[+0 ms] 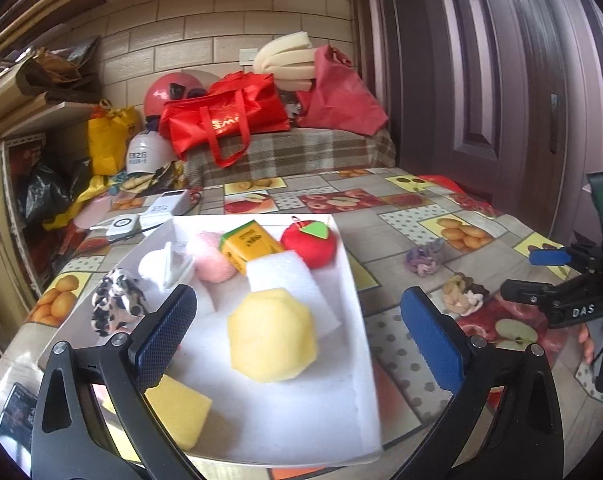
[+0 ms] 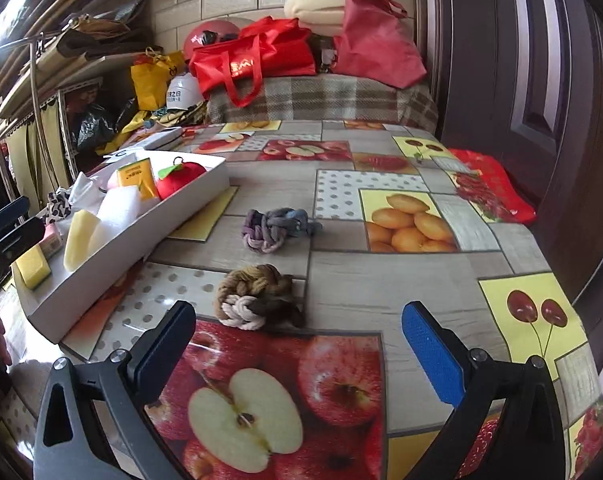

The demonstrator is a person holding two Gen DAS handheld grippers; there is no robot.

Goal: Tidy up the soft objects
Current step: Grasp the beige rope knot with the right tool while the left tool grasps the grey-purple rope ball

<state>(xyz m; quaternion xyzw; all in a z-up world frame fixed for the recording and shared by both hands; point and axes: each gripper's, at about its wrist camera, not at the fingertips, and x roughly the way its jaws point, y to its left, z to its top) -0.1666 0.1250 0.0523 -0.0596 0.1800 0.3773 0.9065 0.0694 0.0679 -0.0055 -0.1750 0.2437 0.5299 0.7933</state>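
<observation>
While both grippers hang over the table (image 2: 381, 280) with its fruit-pattern cloth, neither of them holds anything. The left gripper (image 1: 297, 320) is wide open, its two blue pads far apart, and it hovers over the near part of the white tray (image 1: 357, 344), pointing forward and slightly down. Between its fingers, lower in the tray, lies a pale yellow sponge block (image 1: 272, 334). A flat yellow sponge (image 1: 177, 412) lies near the left finger, at the tray's front. Further back in the tray I see a white foam piece (image 1: 279, 274), a red plush apple (image 1: 310, 243), a small yellow carton (image 1: 250, 245), a pink fluffy ball (image 1: 211, 260) and a black-and-white spotted scrunchie (image 1: 117, 300) at the tray's left edge.

The right gripper (image 2: 299, 340) is open wide too, empty, and it is low above the table, to the right of the tray. Just ahead of its fingers a brown and cream knotted rope (image 2: 257, 294) lies on the cloth, apart from the pads. A purple and grey knotted rope (image 2: 275, 228) lies further back, also on the cloth and outside the tray. In the left camera, a part of a person's hand (image 1: 589, 340) shows at the right gripper's handle.
</observation>
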